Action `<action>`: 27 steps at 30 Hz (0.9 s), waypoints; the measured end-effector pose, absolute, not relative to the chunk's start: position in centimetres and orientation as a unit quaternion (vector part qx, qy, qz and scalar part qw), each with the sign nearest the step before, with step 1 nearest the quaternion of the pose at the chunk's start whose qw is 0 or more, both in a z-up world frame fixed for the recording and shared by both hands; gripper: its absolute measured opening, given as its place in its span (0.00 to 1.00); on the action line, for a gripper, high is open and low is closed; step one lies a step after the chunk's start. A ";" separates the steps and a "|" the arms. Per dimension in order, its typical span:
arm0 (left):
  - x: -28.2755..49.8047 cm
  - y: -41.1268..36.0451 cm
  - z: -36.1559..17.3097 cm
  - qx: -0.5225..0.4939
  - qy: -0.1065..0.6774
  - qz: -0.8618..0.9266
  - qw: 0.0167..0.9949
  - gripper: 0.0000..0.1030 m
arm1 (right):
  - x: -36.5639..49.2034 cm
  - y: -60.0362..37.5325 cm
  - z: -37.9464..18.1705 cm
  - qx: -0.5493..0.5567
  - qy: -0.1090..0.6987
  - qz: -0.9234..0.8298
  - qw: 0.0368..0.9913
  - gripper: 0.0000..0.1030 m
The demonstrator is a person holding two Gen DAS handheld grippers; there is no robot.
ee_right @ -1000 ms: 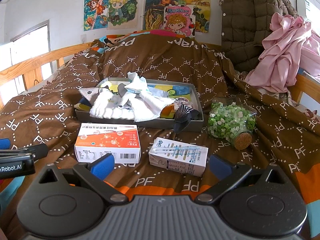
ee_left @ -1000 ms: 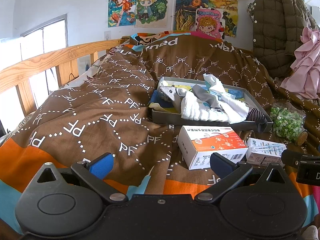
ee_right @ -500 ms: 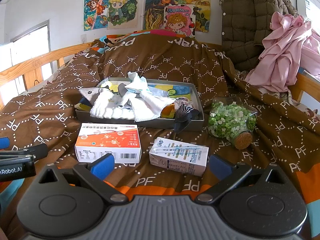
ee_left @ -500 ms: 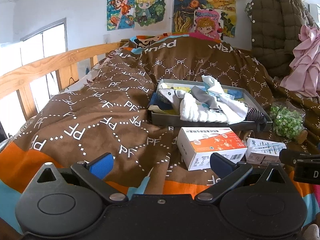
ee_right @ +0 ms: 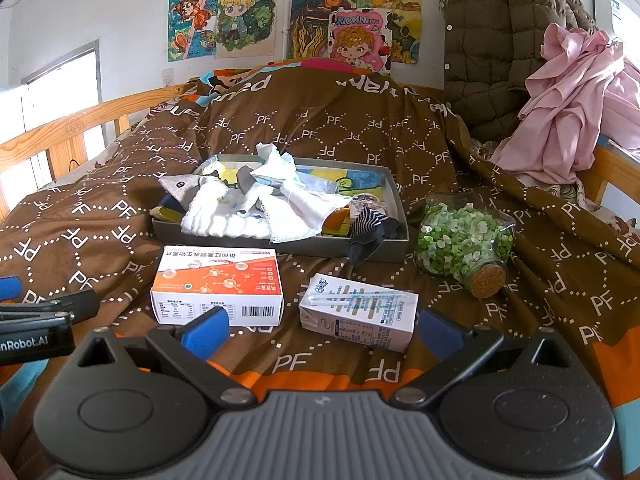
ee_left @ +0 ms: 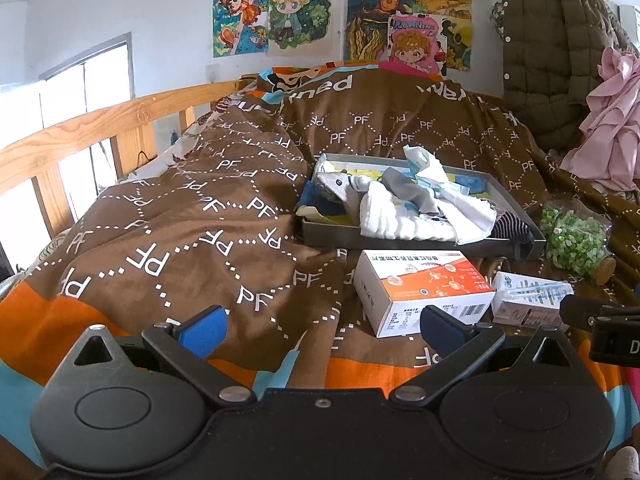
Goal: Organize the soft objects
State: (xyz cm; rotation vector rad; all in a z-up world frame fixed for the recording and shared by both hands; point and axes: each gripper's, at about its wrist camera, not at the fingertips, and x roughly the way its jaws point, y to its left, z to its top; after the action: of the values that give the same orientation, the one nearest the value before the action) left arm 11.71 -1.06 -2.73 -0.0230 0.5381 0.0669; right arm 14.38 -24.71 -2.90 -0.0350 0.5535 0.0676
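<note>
A grey tray [ee_left: 420,245] [ee_right: 280,246] sits on the brown bed cover and holds a heap of soft things: a white folded cloth [ee_left: 400,220] [ee_right: 224,220], a white rag [ee_right: 308,208], a grey sock [ee_left: 404,192] and a striped dark sock [ee_right: 374,226] hanging over the front rim. My left gripper [ee_left: 320,324] is open and empty, low over the cover, left of the tray. My right gripper [ee_right: 324,328] is open and empty, in front of the boxes.
An orange and white box [ee_right: 218,284] [ee_left: 424,290] and a small white carton [ee_right: 360,312] [ee_left: 528,298] lie before the tray. A jar of green bits [ee_right: 464,244] lies on its side at the right. A wooden rail [ee_left: 80,140] runs along the left; a pink garment [ee_right: 572,100] hangs right.
The left gripper has tilted a little, so the tray and boxes sit slightly lower and further right in its view. The right gripper has barely moved. Both stay open.
</note>
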 end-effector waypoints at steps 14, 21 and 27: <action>11.8 -1.0 -2.8 -0.011 0.269 0.034 0.962 0.99 | 14.4 -24.7 -2.9 -0.017 0.273 0.034 0.961 1.00; 11.7 -1.0 -2.8 -0.011 0.269 0.034 0.962 0.99 | 14.4 -24.7 -2.9 -0.017 0.274 0.034 0.961 1.00; 11.8 -1.1 -2.8 -0.012 0.270 0.031 0.962 0.99 | 14.4 -24.7 -2.9 -0.017 0.274 0.034 0.961 1.00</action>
State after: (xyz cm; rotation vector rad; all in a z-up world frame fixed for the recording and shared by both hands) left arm 11.81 -1.08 -2.80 -0.0242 0.5472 0.0625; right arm 14.37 -24.70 -2.94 -0.0350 0.5551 0.0685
